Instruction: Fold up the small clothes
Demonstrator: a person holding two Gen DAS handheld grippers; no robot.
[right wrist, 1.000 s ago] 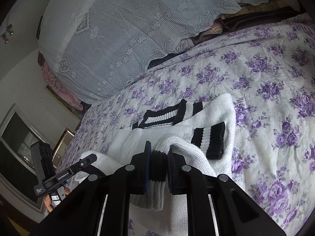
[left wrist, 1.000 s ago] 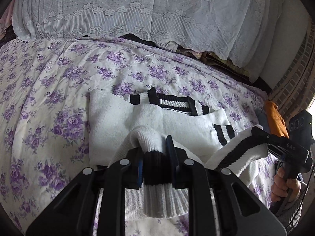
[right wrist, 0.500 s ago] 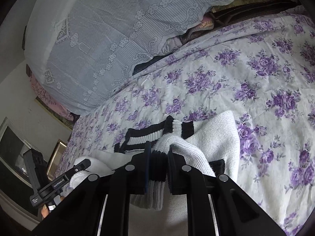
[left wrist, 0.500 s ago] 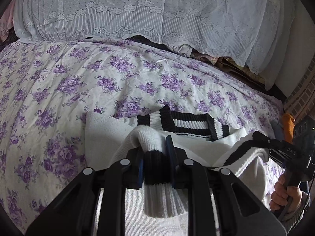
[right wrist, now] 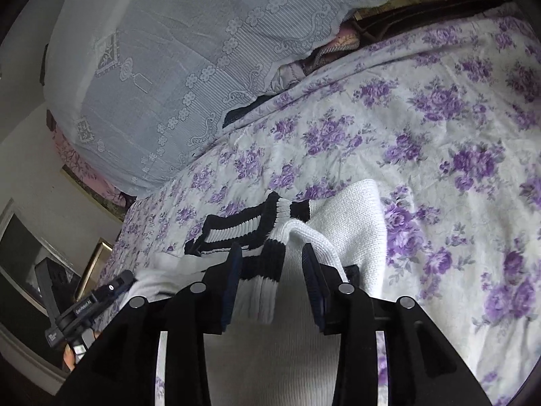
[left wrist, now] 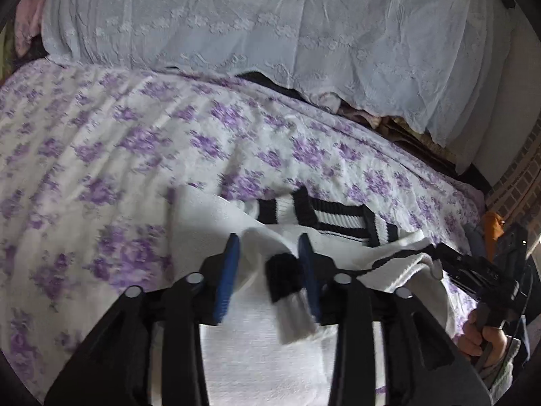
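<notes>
White knit sweater with black-and-white striped trim, lying folded over on a floral bedspread — its striped collar band is at the far edge of the fold. Left gripper: jaws have just been opening and stand apart; a black-edged hem strip lies between the blue pads, resting against the right-hand pad only, so nothing is clamped. Right gripper: jaws likewise just opened, with the striped hem draped loosely by the left-hand pad and a clear gap to the other. The near part of the sweater is cut off by the gripper bodies in both wrist views. The left wrist view is motion-blurred, so the knit texture there is hard to read. Each gripper appears at the edge of the other's view, a hand partly visible on the right one's grip. A lace cover drapes a pile behind the bed — its contents are mostly hidden.
</notes>
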